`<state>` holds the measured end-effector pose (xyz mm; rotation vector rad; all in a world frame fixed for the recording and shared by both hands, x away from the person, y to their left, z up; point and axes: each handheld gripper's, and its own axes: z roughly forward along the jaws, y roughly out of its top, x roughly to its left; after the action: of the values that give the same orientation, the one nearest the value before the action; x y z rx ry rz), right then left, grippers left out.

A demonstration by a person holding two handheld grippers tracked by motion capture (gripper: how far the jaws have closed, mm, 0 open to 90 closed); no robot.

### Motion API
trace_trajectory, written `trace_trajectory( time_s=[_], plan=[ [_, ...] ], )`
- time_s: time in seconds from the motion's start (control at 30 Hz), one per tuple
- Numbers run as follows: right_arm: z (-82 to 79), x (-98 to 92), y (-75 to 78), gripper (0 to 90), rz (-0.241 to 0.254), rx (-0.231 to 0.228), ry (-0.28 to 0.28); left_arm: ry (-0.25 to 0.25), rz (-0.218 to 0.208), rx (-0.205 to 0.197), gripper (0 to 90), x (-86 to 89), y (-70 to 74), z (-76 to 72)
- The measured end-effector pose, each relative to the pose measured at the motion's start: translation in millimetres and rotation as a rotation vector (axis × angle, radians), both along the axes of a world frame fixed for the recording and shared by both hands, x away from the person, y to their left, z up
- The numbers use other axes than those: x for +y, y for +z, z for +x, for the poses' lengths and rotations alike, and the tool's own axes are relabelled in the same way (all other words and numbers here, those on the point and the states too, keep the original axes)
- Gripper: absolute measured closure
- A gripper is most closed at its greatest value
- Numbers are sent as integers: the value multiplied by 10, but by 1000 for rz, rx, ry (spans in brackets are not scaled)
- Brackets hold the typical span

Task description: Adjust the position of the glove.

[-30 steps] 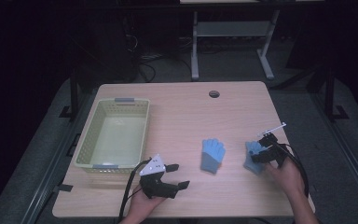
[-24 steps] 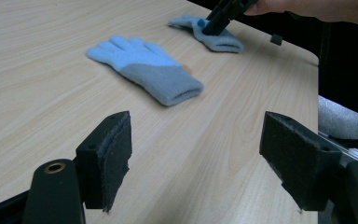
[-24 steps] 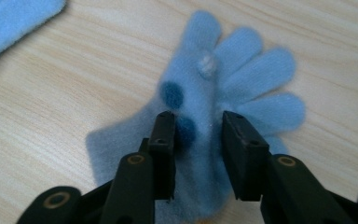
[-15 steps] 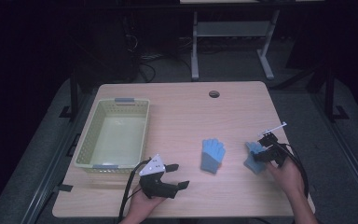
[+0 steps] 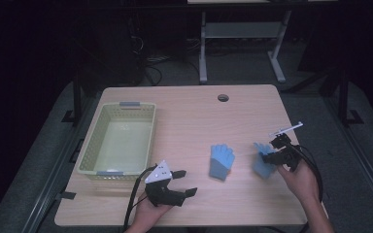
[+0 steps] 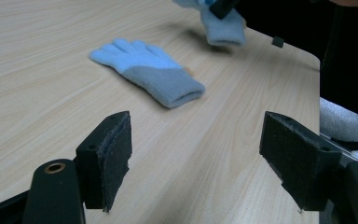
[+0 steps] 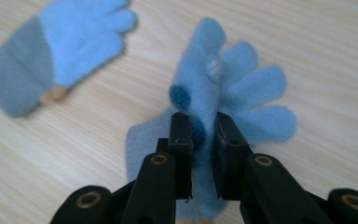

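A: Basket (image 5: 119, 141) sits at left, bare inside. We rest the left gripper (image 5: 183, 182) on the table (image 5: 189, 111), jaws wide, holding nothing.

B: Flat glove (image 5: 221, 161) lies mid-table. Our right gripper (image 7: 199, 135) has just been closing; its jaws now pinch the second glove (image 7: 242, 93), partly raised.

A: Step: pickup. Next, we judge, a carry leftward to the basket.

A pale green basket (image 5: 119, 141) sits on the wooden table (image 5: 189, 116), left of its round hole (image 5: 223, 97).
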<state>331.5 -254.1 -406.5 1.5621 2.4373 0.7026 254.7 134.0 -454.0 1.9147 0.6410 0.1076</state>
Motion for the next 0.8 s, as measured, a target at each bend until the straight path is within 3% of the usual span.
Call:
trace_trajectory(
  time_s=[0.23, 0.6, 0.8],
  plan=[
    [5, 178, 176, 792, 4, -42, 57, 1, 2, -3, 247, 16, 9, 7],
    [50, 465, 339, 792, 39, -50, 128, 4, -4, -8, 247, 25, 18, 8],
    [88, 631, 355, 792, 44, -48, 164, 5, -4, -7, 247, 30, 21, 7]
  ],
)
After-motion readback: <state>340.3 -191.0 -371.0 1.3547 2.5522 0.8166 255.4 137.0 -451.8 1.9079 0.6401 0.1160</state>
